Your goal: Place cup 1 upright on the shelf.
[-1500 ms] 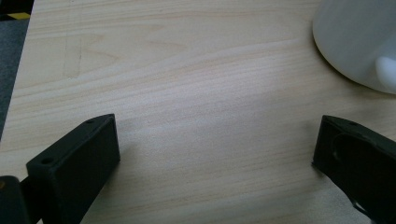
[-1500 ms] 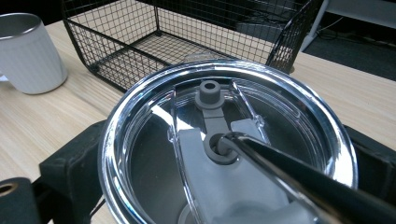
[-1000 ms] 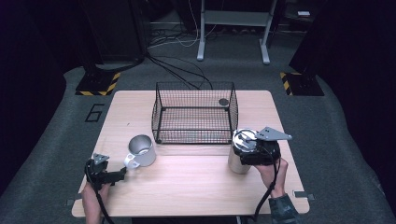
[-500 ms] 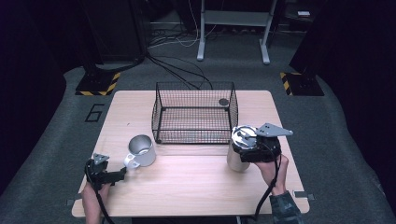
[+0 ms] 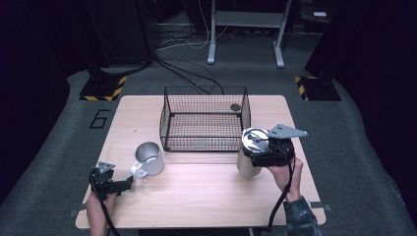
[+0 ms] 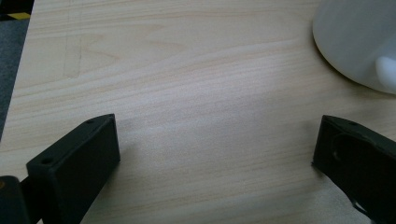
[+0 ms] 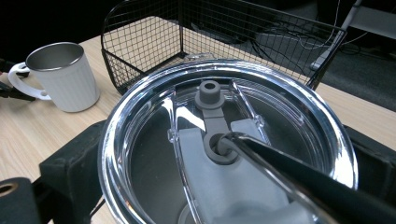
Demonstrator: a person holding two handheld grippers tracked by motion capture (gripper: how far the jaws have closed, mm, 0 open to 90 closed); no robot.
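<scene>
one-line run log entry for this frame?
right gripper: shut on lidded tumbler | left gripper: open, near mug | wire basket: tumbler outside

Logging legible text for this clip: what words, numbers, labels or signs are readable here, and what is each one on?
"6": a dark numeral on the grey floor mat, beside the table's far left corner, at.
No wording on the yellow-and-black hazard stripes on the floor; they are a pattern only.
No readable print on the white mug, the lidded tumbler or the wire basket.
</scene>
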